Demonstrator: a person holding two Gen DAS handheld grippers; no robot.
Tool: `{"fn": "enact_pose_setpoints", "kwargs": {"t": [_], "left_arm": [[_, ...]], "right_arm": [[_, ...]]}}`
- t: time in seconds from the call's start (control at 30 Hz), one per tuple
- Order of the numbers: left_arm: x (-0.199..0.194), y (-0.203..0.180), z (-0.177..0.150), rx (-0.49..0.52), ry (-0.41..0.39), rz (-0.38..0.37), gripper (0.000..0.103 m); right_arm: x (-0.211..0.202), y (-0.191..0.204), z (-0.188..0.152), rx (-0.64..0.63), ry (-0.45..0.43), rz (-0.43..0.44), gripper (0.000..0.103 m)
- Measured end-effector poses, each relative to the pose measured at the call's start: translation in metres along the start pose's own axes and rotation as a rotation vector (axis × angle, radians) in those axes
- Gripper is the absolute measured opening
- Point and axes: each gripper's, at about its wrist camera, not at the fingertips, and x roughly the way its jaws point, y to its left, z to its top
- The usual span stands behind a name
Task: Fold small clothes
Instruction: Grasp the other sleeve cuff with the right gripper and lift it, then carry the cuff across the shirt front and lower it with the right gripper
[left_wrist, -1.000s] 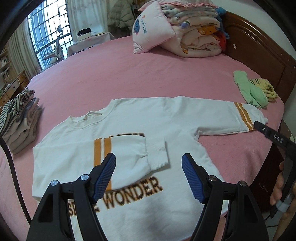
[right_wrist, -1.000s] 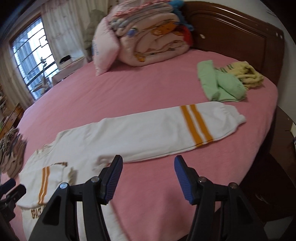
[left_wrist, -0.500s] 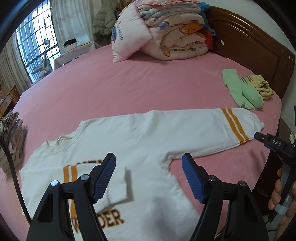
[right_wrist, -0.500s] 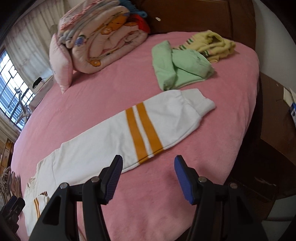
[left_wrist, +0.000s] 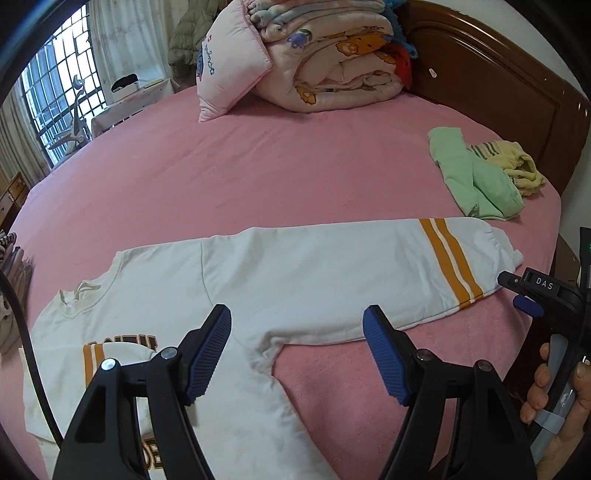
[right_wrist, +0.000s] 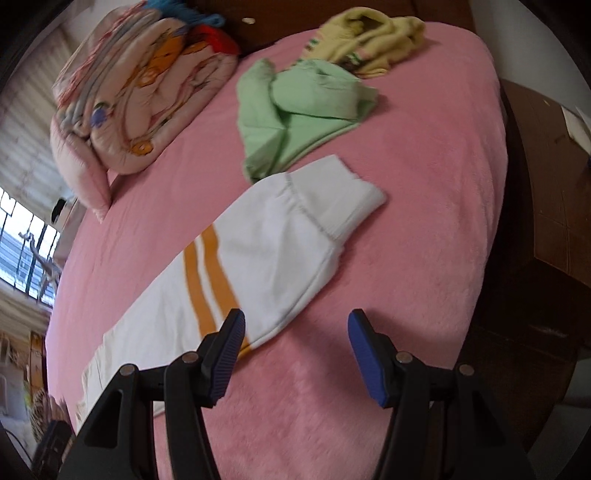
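Note:
A white sweatshirt (left_wrist: 192, 295) with orange stripes and brown lettering lies flat on the pink bed (left_wrist: 258, 166). One sleeve is folded across the chest; the other sleeve (left_wrist: 351, 273) stretches out to the right. My left gripper (left_wrist: 297, 350) is open and empty above the armpit. My right gripper (right_wrist: 293, 350) is open and empty, just short of the striped sleeve end (right_wrist: 280, 251) and its cuff (right_wrist: 332, 195). The right gripper also shows in the left wrist view (left_wrist: 524, 295) at the cuff.
Green clothes (left_wrist: 476, 184) and a yellow garment (left_wrist: 517, 166) lie at the right near the wooden headboard (left_wrist: 498, 81). A rolled quilt (left_wrist: 332, 66) and pillow (left_wrist: 229, 62) sit at the back. Folded clothes (left_wrist: 11, 266) are stacked at the left. The bed's right edge drops to a dark nightstand (right_wrist: 546, 184).
Both grippers have moved right along the outstretched sleeve. The right gripper has come close to the striped cuff end. Both stay open and empty.

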Motion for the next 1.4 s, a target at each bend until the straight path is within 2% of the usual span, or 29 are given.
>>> {"fn": "enact_pose_setpoints", "kwargs": {"t": [0.3,0.33,0.37,0.43,0.47,0.6,0.83,1.0,1.23,1.4], "left_arm": [[0.005,0.003,-0.014,-0.009,0.039,-0.008,0.073],[0.005,0.005,-0.016,-0.014,0.043,-0.008,0.073],[0.005,0.007,-0.017,-0.018,0.047,-0.006,0.073],[0.004,0.014,-0.020,-0.029,0.054,0.006,0.073],[0.002,0.017,-0.021,-0.034,0.055,0.009,0.073],[-0.007,0.040,-0.025,-0.073,0.047,0.030,0.073],[-0.033,0.092,-0.037,-0.139,0.034,0.100,0.073],[-0.063,0.143,-0.057,-0.193,0.011,0.159,0.073],[-0.111,0.228,-0.097,-0.292,-0.026,0.255,0.073],[-0.137,0.279,-0.130,-0.383,-0.046,0.271,0.074]], "right_arm": [[0.020,-0.004,0.013,0.026,-0.021,-0.023,0.058],[0.022,-0.001,0.015,0.016,-0.031,-0.017,0.056],[0.024,0.002,0.017,0.006,-0.037,-0.014,0.050],[0.027,0.011,0.018,-0.033,-0.021,0.006,0.011],[0.025,0.014,0.017,-0.041,-0.021,0.018,0.008],[0.003,0.038,0.008,-0.124,-0.080,0.053,0.007],[-0.058,0.091,-0.010,-0.238,-0.151,0.243,0.006],[-0.099,0.148,-0.033,-0.344,-0.169,0.371,0.006],[-0.141,0.249,-0.102,-0.557,-0.155,0.528,0.006],[-0.153,0.311,-0.171,-0.733,-0.136,0.572,0.006]]}}
